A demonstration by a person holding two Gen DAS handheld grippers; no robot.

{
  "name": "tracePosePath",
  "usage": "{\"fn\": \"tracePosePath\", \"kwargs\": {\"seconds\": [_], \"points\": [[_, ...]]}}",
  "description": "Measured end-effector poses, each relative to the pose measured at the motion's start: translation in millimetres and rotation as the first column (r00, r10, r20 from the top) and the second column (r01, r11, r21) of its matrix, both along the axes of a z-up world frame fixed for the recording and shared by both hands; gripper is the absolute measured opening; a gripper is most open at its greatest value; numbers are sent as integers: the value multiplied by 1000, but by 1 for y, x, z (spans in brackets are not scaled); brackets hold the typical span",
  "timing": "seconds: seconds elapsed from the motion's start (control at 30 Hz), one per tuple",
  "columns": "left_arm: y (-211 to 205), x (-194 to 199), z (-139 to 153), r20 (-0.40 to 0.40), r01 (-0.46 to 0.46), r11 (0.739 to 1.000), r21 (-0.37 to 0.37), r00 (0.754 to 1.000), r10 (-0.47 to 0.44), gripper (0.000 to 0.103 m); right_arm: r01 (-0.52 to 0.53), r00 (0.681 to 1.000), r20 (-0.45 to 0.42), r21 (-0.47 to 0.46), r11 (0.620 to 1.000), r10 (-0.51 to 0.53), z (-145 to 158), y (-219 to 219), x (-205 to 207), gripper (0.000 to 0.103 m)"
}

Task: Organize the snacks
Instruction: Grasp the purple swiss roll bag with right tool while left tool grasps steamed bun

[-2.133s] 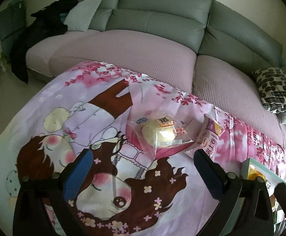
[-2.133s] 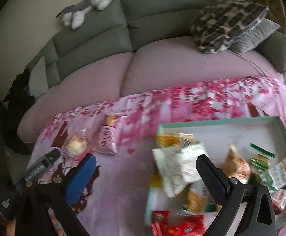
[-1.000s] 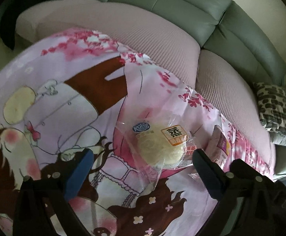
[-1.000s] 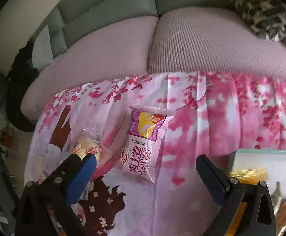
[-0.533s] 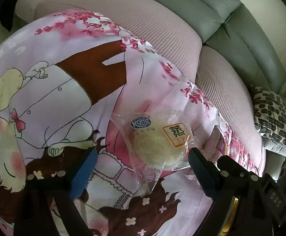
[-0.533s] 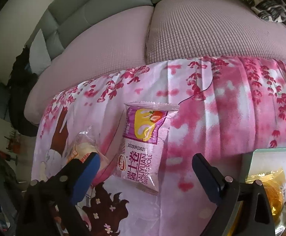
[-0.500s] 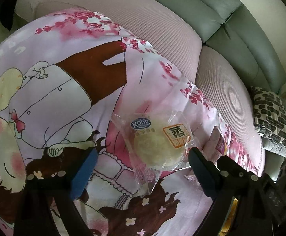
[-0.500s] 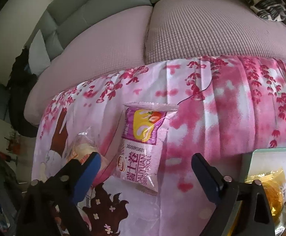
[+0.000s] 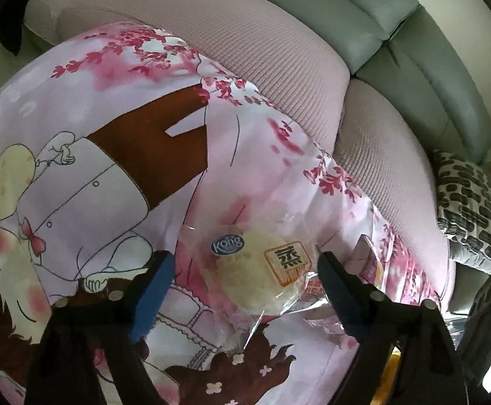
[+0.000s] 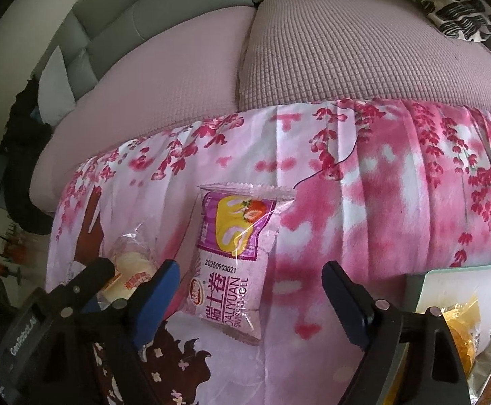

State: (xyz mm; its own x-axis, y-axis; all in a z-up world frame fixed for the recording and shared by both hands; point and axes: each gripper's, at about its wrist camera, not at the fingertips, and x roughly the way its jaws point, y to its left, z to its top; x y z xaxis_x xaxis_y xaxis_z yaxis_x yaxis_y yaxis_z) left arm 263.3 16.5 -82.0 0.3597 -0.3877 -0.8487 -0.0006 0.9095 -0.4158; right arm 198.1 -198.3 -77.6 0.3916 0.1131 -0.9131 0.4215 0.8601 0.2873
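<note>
A clear-wrapped steamed cake lies on the pink cartoon cloth between the left tool fingers, a Swiss roll packet between the right tool's. Both tools' jaws have just been closing, not yet touching either snack.

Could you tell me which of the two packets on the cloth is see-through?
The round bun packet, clear around a pale bun; the Swiss roll packet is printed purple and pink.
</note>
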Motion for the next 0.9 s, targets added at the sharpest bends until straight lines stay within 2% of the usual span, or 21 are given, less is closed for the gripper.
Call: {"fn": "tracePosePath", "kwargs": {"seconds": [0.1,0.27,0.3,0.33,0.47,0.53,0.67,0.9], "points": [[-3,2,-2,-9,14,1000,6,1000,-14,85,-2,1000,-10,-6,1000,2,-4,2,3,86],[-13,4,-3,-13,36,999,18,999,-36,84,-13,1000,-24,-9,1000,12,-11,7,7,78],[-15,4,-3,-16,38,999,24,999,-37,82,-12,1000,-24,-8,1000,12,-11,8,8,76],[-16,3,-3,-19,37,999,32,999,-37,74,-14,1000,-24,-7,1000,14,-11,9,9,70],[-17,1,-3,-26,34,998,46,999,-33,72,-32,999,-11,11,999,32,-10,14,9,54],[-18,-1,-2,-27,37,998,57,999,-35,68,-40,999,-6,15,999,40,-9,17,9,49],[-19,-3,-2,-27,34,997,64,999,-32,63,-47,999,-6,21,999,48,-7,19,7,42],[-14,-14,-1,-20,17,999,28,1000,-17,58,-48,999,-4,47,998,48,-4,18,-7,40]]}}
